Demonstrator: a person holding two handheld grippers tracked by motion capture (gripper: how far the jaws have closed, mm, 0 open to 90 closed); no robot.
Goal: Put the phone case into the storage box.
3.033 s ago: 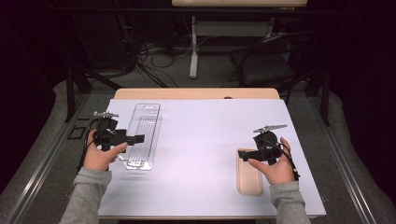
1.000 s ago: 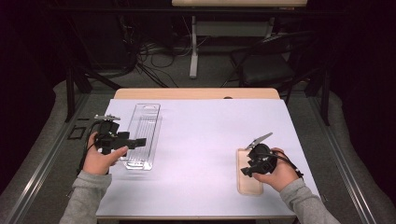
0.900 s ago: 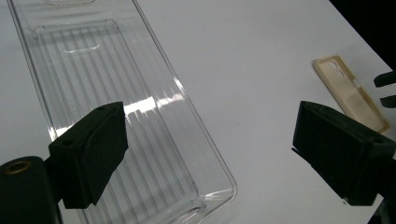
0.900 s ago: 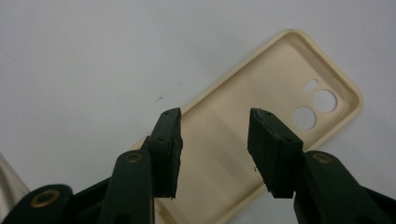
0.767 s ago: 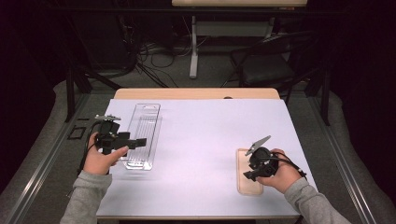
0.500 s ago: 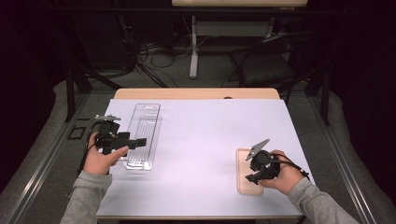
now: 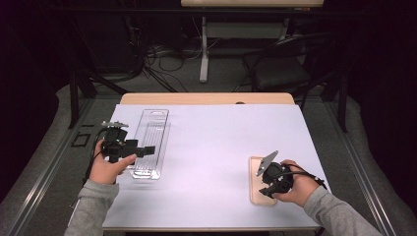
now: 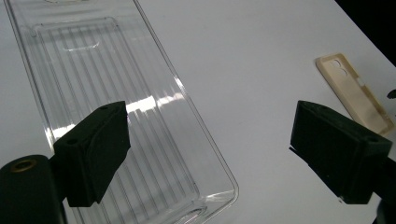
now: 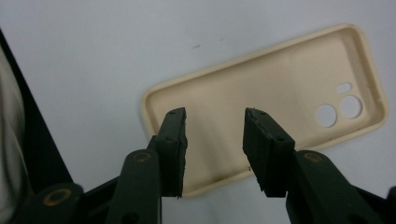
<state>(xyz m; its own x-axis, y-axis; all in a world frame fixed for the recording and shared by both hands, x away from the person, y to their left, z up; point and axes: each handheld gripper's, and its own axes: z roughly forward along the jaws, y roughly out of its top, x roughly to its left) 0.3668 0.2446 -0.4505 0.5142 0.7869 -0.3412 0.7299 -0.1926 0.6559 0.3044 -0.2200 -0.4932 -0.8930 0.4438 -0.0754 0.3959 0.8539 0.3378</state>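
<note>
While the right gripper (image 9: 215, 154) hangs directly over the near long edge of the beige phone case (image 9: 261, 98), its jaws stand partly open, narrow, with nothing between them. The case lies flat, hollow side up, at the near right of the white table sheet (image 7: 216, 147), its camera cut-outs at one end; in the high view the right gripper (image 7: 268, 184) sits over the case (image 7: 256, 189) close to the table's front edge. Judgement: the step in hand is the pickup of the case. To do it well, one jaw should go inside the raised rim and the other outside it, closing on the wall near mid-length so the soft shell does not twist or slip; a pinch on the flat floor would find nothing to grip. Farther across, the left gripper (image 8: 224, 154) is held with jaws wide apart, empty, above the near end of the clear ribbed plastic tray (image 8: 116, 93), which lies lengthwise at the left side of the sheet, well apart from the case. The tray appears empty.
</note>
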